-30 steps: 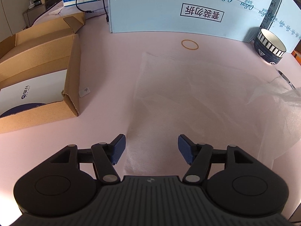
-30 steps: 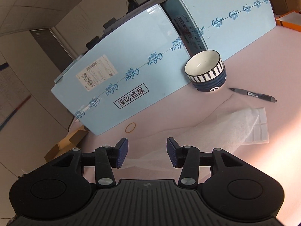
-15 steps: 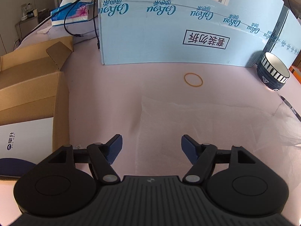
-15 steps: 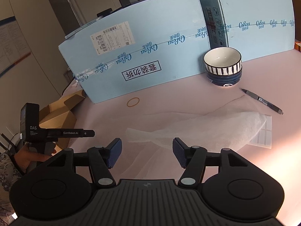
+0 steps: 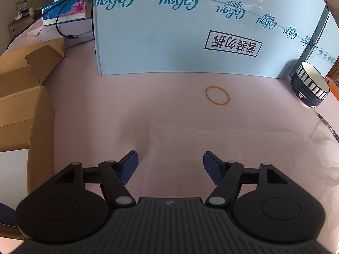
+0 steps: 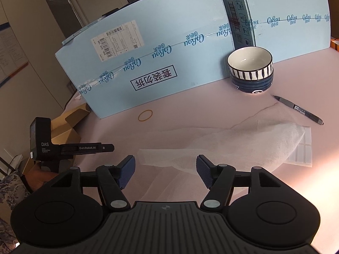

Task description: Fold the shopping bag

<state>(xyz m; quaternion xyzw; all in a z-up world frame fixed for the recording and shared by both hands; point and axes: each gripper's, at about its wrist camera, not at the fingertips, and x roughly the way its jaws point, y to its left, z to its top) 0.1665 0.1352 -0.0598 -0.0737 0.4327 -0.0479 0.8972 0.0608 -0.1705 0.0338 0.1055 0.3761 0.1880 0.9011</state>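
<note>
The right gripper (image 6: 165, 170) hangs low over the pink table (image 6: 201, 110) with its blue pads wide apart, nothing between them. Just ahead lies the thin white shopping bag (image 6: 243, 141), spread out and partly doubled over itself. Off to the side the left gripper (image 6: 63, 148) pokes in, seen edge-on, so its state is unclear. Behind the bag stands a striped bowl (image 6: 251, 72) against a big pale blue carton (image 6: 159, 63), with a pen (image 6: 298, 110) near it and a rubber band (image 6: 145, 115) by the carton's foot.
</note>
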